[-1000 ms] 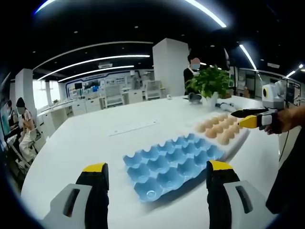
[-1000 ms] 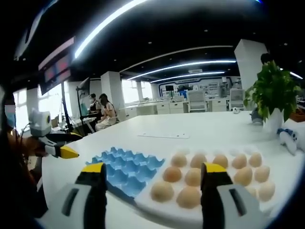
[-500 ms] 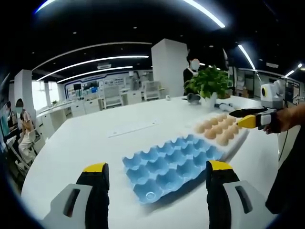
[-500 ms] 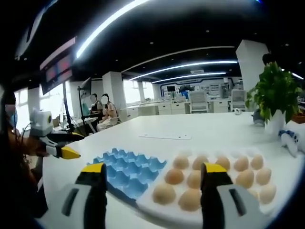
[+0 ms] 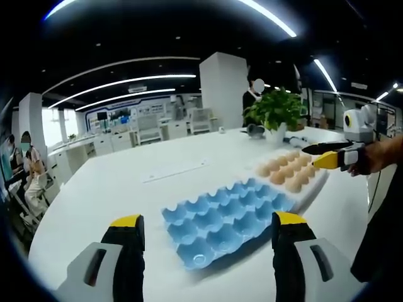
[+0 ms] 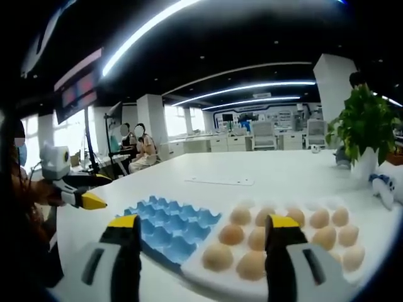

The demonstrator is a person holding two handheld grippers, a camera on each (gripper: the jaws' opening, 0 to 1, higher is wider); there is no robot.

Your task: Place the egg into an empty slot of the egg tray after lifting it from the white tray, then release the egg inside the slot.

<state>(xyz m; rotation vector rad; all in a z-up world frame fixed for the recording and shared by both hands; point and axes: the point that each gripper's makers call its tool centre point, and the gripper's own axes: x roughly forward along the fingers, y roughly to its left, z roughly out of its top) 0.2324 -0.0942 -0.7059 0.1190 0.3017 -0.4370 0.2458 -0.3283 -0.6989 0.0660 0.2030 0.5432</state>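
Observation:
A blue egg tray [image 5: 223, 217] with all slots bare lies on the white table, straight ahead of my open left gripper [image 5: 204, 229]. Beyond it to the right sits the white tray [image 5: 315, 187] carrying several brown eggs [image 5: 291, 171]. The right gripper [image 5: 329, 158], held by a hand, hovers beside those eggs. In the right gripper view my open right gripper [image 6: 200, 229] hangs above the near eggs [image 6: 218, 257] of the white tray [image 6: 227, 286], with the blue egg tray [image 6: 169, 226] on the left. The left gripper [image 6: 82, 199] enters from the left.
A potted green plant [image 5: 276, 112] stands behind the white tray, also seen as the plant [image 6: 365, 129] at right. A flat white strip [image 5: 176, 169] lies mid-table. People sit at desks far left [image 5: 30, 167]; another person stands behind the plant [image 5: 252, 94].
Nothing on the table has moved. The right gripper view has drifted slightly, so the trays sit a touch lower in it.

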